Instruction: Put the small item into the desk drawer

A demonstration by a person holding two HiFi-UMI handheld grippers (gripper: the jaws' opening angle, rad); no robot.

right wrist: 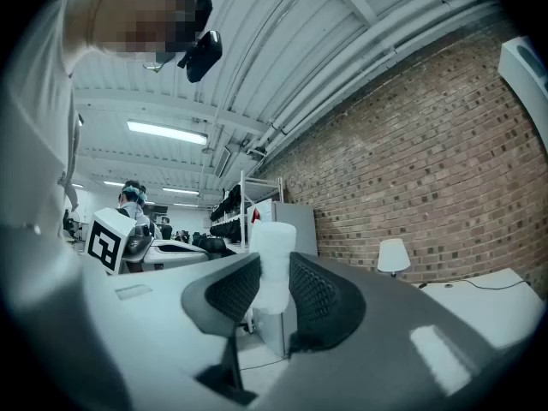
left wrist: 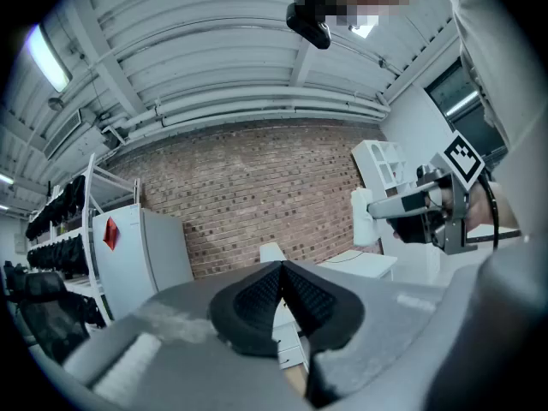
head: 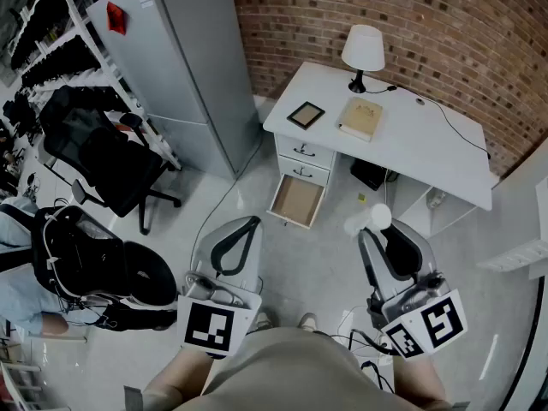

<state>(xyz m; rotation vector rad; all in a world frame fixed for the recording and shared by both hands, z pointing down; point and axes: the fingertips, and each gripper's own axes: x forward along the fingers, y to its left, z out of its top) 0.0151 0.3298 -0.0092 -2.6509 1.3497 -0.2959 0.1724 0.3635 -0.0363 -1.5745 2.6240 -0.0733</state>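
Observation:
A white desk (head: 428,144) stands against the brick wall, its lowest drawer (head: 297,201) pulled open and showing a bare brown bottom. My right gripper (head: 377,229) is held up in front of me, well short of the desk, shut on a small white cylindrical bottle (head: 370,221). In the right gripper view the bottle (right wrist: 274,264) stands upright between the black ribbed pads (right wrist: 315,296). My left gripper (head: 233,240) hangs at lower left, shut and empty; its pads (left wrist: 261,296) meet in the left gripper view.
On the desk sit a white lamp (head: 363,51), a tan book (head: 360,118) and a dark tablet (head: 306,115). A grey fridge (head: 175,67) stands left of the desk, a black office chair (head: 103,157) further left. Cables trail on the floor by my feet.

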